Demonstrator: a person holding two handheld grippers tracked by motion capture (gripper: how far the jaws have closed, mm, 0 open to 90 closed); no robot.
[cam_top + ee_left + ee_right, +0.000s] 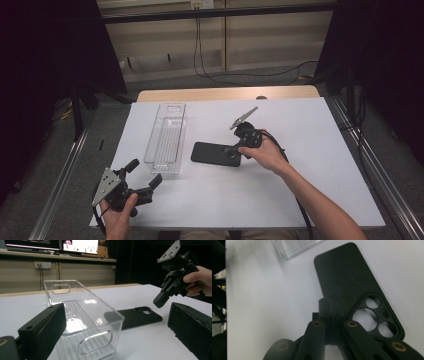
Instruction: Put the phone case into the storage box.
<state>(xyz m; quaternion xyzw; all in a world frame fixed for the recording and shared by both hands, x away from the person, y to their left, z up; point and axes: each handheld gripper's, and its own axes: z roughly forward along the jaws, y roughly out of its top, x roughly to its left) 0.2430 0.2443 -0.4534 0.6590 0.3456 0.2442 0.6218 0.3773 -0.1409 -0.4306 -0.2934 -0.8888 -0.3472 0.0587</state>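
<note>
A black phone case (212, 152) lies flat on the white table top, back side up, its camera cut-outs (373, 317) at the end nearest my right gripper. My right gripper (231, 150) points down at that end, jaws shut against each other. In the left gripper view its tip (158, 302) hangs just above the case (136, 316), and I see nothing pinched between the jaws (330, 310). A long clear plastic bin (167, 135) lies empty to the left of the case. At the front left my left gripper (145, 172) is open, with the near end of the bin (82, 305) ahead of it.
The white table top (300, 190) has free room at the right and front. A wooden edge (225, 93) runs along its far side. Cables trail over the floor behind (250, 75). Metal rails (65, 170) flank both sides.
</note>
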